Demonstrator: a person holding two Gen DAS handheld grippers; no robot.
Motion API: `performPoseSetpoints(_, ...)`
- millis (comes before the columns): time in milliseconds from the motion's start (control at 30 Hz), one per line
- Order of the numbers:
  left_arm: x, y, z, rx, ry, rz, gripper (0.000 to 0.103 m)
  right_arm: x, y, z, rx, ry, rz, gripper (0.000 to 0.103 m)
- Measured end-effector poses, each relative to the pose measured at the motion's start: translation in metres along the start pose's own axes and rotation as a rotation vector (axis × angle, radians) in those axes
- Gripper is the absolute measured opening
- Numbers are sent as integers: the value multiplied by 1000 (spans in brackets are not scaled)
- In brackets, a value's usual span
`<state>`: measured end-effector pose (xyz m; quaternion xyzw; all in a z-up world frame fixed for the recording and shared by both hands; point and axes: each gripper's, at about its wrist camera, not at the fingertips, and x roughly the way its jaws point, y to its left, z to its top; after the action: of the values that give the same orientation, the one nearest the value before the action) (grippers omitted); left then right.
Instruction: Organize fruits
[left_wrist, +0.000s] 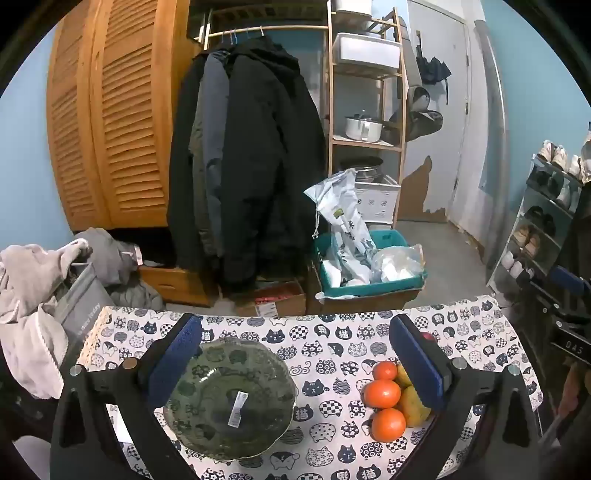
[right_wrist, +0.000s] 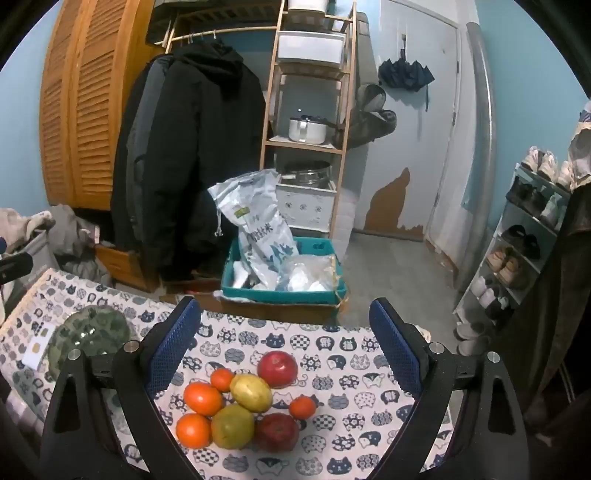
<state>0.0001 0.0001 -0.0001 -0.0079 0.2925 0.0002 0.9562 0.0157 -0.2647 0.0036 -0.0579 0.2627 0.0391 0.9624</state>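
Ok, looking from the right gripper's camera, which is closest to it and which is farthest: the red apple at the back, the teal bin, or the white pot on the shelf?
1. Red apple: on the cat-print cloth, between the open right gripper fingers.
2. Teal bin: on the floor, just beyond the table's far edge.
3. White pot: up on the wooden shelf, farthest back.

Both wrist views angled down, close over the cat-print surface (left_wrist: 332, 354), facing the closet; left nearer the green plate (left_wrist: 229, 400), right nearer the fruit pile (right_wrist: 243, 402); both shared.
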Motion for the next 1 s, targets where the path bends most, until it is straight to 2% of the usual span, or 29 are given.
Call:
performPoseSetpoints(100, 0, 0, 0, -4, -2, -4, 102, 2, -1, 1, 4, 1, 6, 91)
performPoseSetpoints(167, 0, 0, 0, -5, -2, -4, 102, -1, -3, 0, 14, -28, 11, 91)
performPoseSetpoints(1000, -3, 3, 2, 0, -23, 2, 102, 0, 1, 0, 11, -15, 13, 91)
